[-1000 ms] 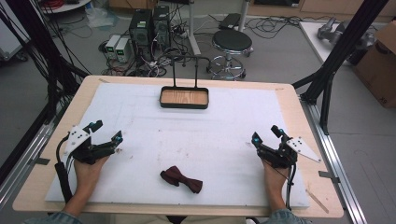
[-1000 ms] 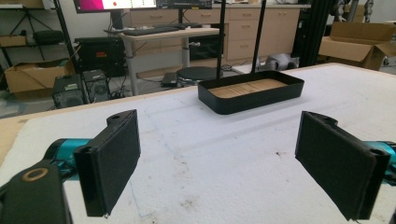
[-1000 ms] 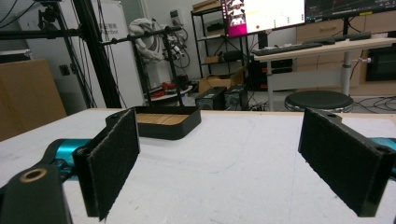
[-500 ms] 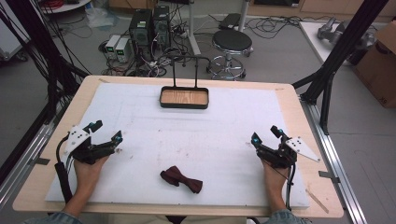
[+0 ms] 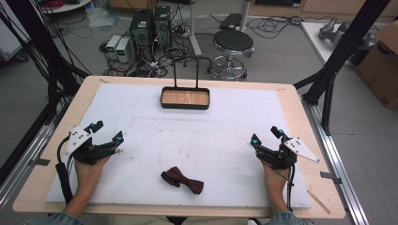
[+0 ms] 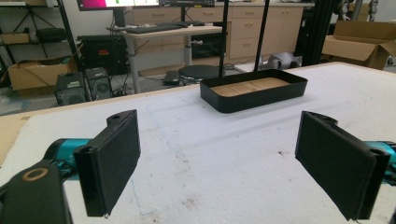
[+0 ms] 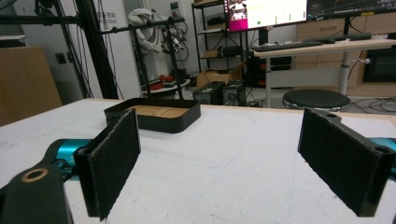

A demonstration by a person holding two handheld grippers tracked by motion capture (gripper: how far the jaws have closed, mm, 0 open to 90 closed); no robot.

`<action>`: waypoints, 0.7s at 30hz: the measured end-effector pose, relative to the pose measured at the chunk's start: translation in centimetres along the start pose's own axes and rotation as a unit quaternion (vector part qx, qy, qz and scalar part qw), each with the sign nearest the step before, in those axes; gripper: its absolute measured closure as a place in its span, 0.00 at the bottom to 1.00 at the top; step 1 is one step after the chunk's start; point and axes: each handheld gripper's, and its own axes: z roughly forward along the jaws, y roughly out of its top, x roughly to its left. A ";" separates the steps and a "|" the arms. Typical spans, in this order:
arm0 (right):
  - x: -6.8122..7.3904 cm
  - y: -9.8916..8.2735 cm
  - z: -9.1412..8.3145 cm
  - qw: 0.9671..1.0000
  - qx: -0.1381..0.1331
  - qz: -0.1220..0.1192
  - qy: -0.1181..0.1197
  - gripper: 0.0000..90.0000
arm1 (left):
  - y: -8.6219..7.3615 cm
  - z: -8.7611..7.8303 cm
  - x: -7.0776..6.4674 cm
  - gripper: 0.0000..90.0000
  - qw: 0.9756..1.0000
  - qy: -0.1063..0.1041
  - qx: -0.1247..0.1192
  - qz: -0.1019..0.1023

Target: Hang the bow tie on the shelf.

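Cluttered lab floor beyond; white-matted tabletop (image 5: 197, 140). At far centre, black tray (image 5: 185, 98) with wooden floor. Left tool (image 5: 109, 133) and right tool (image 5: 265, 136) near opposite edges, jaws wide, empty. Near front centre, maroon bow tie (image 5: 182, 180), apparently fabric.

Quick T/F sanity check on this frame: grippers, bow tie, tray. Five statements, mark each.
1. Both hand-held grippers are open. True: the left and right show jaws spread wide with nothing between.
2. The bow tie lies in the tray. False: it lies on the white mat near the person's edge, between the hands.
3. The tray has a wooden floor and is empty. True.
4. The left gripper holds the bow tie. False: it holds nothing.
5. The tray sits at the near edge. False: it sits at the far side, mid-table.
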 end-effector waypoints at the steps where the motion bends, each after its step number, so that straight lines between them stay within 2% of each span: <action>1: 0.1 0.0 0.0 1.000 0.001 0.001 0.000 0.14 | 0.0 0.0 0.0 0.16 1.000 0.000 0.000 0.000; 4: 0.0 -0.1 0.2 1.000 0.006 0.002 0.007 0.16 | 0.0 0.1 0.0 0.16 1.000 -0.001 0.000 -0.001; 5: 0.1 -0.1 0.3 1.000 0.018 0.007 0.013 0.16 | 0.0 0.1 0.0 0.16 1.000 -0.001 0.000 -0.002; 10: 0.7 0.0 0.6 0.999 0.028 0.011 0.035 0.18 | 0.0 0.2 0.0 0.16 1.000 -0.002 0.000 -0.002; 17: 2.4 0.4 1.3 0.996 0.043 0.020 0.080 0.17 | -0.1 0.3 -0.1 0.16 1.000 -0.003 -0.001 -0.002; 18: 2.4 0.4 1.3 0.996 0.043 0.020 0.080 0.17 | -0.1 0.3 -0.1 0.16 1.000 -0.003 -0.001 -0.002; 21: 3.7 0.6 1.7 0.993 0.048 0.018 0.105 0.18 | -0.1 0.2 -0.1 0.16 1.000 -0.003 -0.001 -0.002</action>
